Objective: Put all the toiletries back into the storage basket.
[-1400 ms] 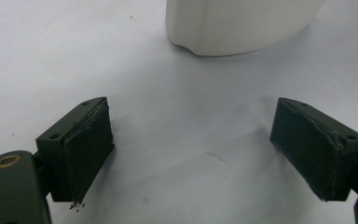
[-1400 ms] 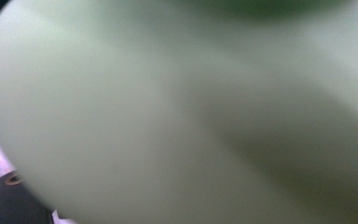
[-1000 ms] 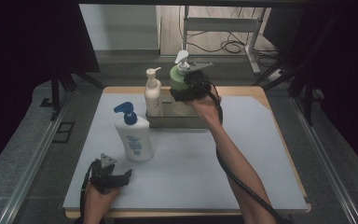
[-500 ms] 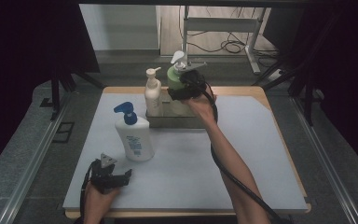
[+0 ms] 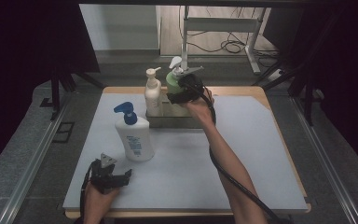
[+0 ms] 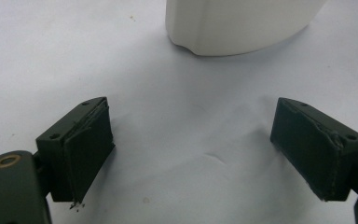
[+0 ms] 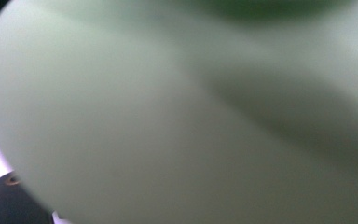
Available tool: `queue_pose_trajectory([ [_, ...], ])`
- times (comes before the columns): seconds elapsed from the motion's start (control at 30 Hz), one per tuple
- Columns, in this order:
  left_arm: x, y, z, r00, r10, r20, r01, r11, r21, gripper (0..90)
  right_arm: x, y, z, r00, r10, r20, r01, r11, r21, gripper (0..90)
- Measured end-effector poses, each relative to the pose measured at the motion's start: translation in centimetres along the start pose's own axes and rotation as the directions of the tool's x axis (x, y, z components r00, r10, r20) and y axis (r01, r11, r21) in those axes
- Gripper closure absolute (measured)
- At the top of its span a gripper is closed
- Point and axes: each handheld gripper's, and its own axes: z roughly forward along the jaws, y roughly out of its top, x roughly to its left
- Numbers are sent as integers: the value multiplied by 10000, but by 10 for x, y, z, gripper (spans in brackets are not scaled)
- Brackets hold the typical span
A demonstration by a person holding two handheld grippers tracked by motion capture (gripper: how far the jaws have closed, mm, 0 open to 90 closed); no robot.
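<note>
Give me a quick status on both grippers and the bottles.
Left gripper open, idle near the blue-pump bottle. Right gripper on the green bottle at the tray; grip unclear. White bottle close beside.

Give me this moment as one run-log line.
right gripper: at green bottle in grey tray | left gripper: open, idle | blue-pump bottle: upright on table

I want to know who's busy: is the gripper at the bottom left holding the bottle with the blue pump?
No, the left gripper rests on the table with its jaws apart, short of the blue-pump lotion bottle.
</note>
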Motion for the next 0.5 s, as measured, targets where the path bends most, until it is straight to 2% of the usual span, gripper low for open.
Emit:
queue_pose_trajectory([
  [0.5, 0, 0, 0, 10000, -1, 0, 1, 10000, 3, 123, -2, -10, 9, 9999, 35, -103, -31, 9990, 442, 120],
])
